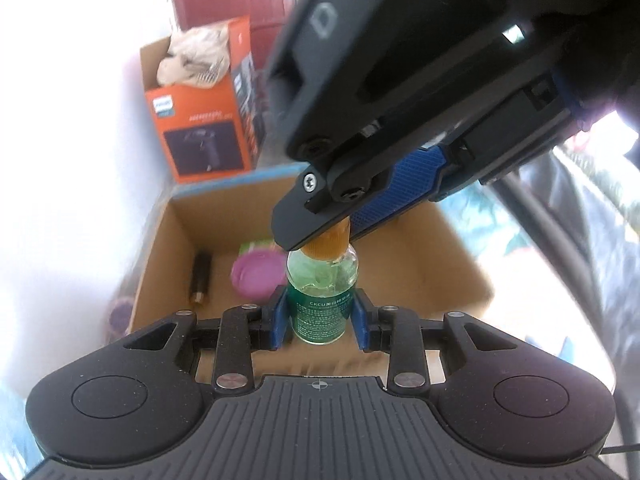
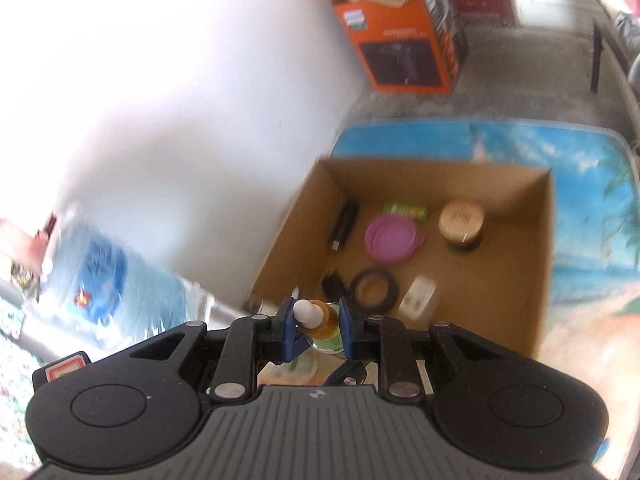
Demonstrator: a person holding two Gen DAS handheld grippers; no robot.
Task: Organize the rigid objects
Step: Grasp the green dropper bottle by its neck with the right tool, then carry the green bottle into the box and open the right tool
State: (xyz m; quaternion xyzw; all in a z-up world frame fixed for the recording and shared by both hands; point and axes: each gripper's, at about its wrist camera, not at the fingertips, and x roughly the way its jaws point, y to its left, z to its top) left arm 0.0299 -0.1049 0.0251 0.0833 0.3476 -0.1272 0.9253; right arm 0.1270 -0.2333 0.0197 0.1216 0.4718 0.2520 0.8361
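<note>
A small clear bottle of green liquid (image 1: 322,292) with an orange cap (image 1: 329,245) hangs upright above an open cardboard box (image 1: 440,256). My left gripper (image 1: 322,320) is shut on the bottle's labelled body, a blue pad pressing each side. My right gripper (image 1: 332,232) comes down from above and is shut on the orange cap. In the right wrist view, the cap and its white tip (image 2: 308,310) sit between the blue pads of the right gripper (image 2: 316,322). The bottle's lower body is hidden there.
The box (image 2: 500,280) holds a purple lid (image 2: 394,240), a black cylinder (image 2: 342,220), a wooden-topped jar (image 2: 462,220), a black ring (image 2: 374,286) and a clear case (image 2: 418,300). An orange carton (image 2: 404,32) stands behind. A blue water jug (image 2: 112,272) lies left by the white wall.
</note>
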